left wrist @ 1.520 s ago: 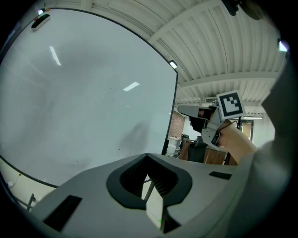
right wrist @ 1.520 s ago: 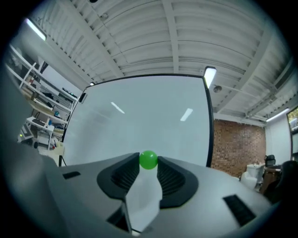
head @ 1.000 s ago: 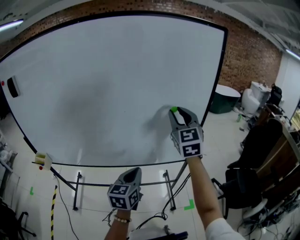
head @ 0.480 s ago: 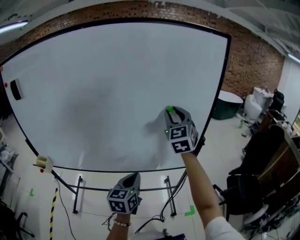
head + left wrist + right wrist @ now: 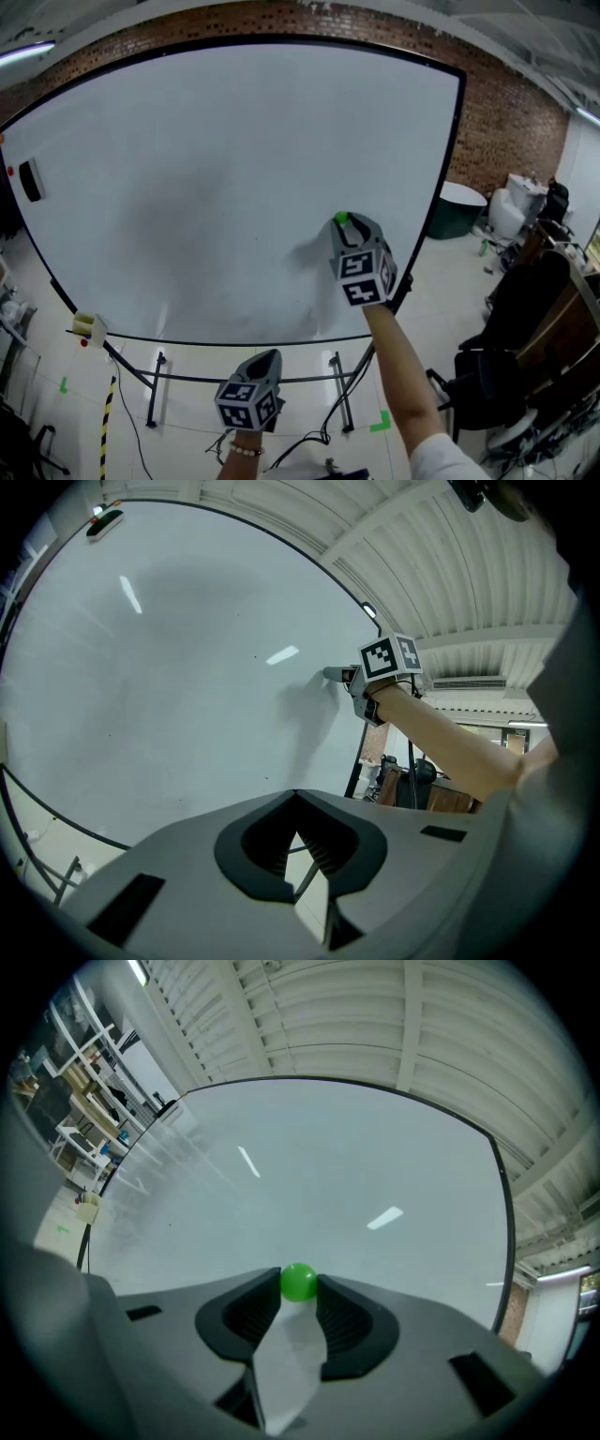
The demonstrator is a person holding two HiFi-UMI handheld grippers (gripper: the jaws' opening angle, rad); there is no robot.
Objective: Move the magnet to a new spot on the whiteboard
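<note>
Brick wall (image 5: pixel 487 103) backs a large whiteboard (image 5: pixel 216 169) on a metal stand over a pale tiled floor (image 5: pixel 187 412). In the head view the right tongs (image 5: pixel 343 223) reach up to the board at about 4 o'clock from its centre. The tips are at the white surface and the marker cube sits below them. The right gripper view shows the small green magnet (image 5: pixel 299 1282) pinched between the two dark pads at the very tips, one pad pressed to each side, with the board straight behind it. From the head view the magnet (image 5: pixel 341 217) shows as a green dot at the tips, against the board.

The left tongs (image 5: pixel 267 356) hang low at 6 o'clock, below the board's bottom edge and well apart from the right pair. In the left gripper view their jaws meet tip to tip with nothing between them (image 5: pixel 294 793).

A dark eraser (image 5: pixel 30 180) clings to the board at its 9 o'clock edge. A black office chair (image 5: pixel 487 375) stands at 4 o'clock on the floor.
</note>
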